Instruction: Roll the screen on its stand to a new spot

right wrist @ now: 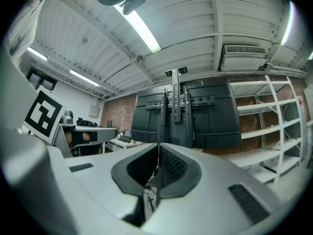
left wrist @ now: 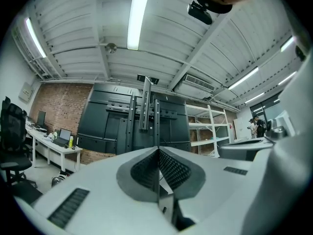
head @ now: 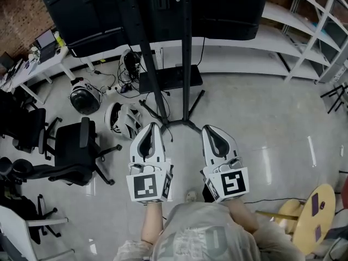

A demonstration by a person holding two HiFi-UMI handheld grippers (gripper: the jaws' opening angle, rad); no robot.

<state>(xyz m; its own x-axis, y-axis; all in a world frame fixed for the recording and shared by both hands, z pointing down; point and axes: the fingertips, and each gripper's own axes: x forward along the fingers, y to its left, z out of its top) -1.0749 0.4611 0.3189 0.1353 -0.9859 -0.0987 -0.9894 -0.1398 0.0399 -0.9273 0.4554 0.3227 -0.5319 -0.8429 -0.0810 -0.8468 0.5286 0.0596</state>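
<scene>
Black screen [head: 163,7]: mounted high on stand [head: 187,64], straight ahead of both grippers.
White shelving [head: 283,39]: right of stand, boards look bare.
Stand: not yet touched; looks top-heavy, so a high shove may tip it.
Cables [head: 120,83], helmets [head: 122,118]: on floor left of stand; rolling over them may snag it.
Left gripper [head: 153,125], right gripper [head: 208,128]: jaws pressed together, empty, just short of stand.

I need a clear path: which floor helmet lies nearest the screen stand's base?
The white helmet; the dark glossy helmet lies farther left.
</scene>
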